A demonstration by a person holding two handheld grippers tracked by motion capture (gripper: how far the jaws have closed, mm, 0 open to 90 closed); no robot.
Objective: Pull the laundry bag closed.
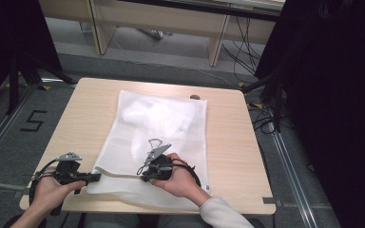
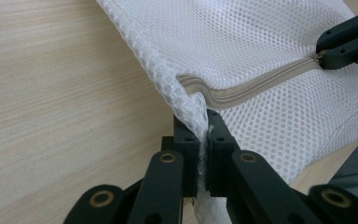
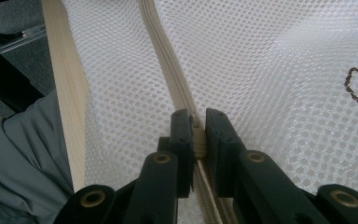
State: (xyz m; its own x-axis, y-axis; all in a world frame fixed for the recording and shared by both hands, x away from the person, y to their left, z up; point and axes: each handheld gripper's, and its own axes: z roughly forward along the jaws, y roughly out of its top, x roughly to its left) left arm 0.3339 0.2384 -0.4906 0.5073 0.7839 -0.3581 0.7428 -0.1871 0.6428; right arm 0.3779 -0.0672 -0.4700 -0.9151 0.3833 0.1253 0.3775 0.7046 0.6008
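Note:
A white mesh laundry bag (image 1: 161, 128) lies flat on the wooden table (image 1: 228, 137) with something white bunched inside its far part. A beige zipper (image 2: 256, 86) runs along its near edge. My left gripper (image 2: 204, 135) is shut on the bag's near left corner, at the zipper's end, and in the high view it (image 1: 96, 176) sits at the table's front left. My right gripper (image 3: 196, 128) is shut on the zipper (image 3: 168, 60), apparently at the slider. In the high view it (image 1: 144, 174) sits a short way to the right of the left one.
A small dark object (image 1: 195, 97) lies at the table's far edge. The table's near edge (image 3: 63, 93) runs close beside the zipper, with the person's grey trousers (image 3: 18, 163) below it. Desks and cables stand on the floor beyond.

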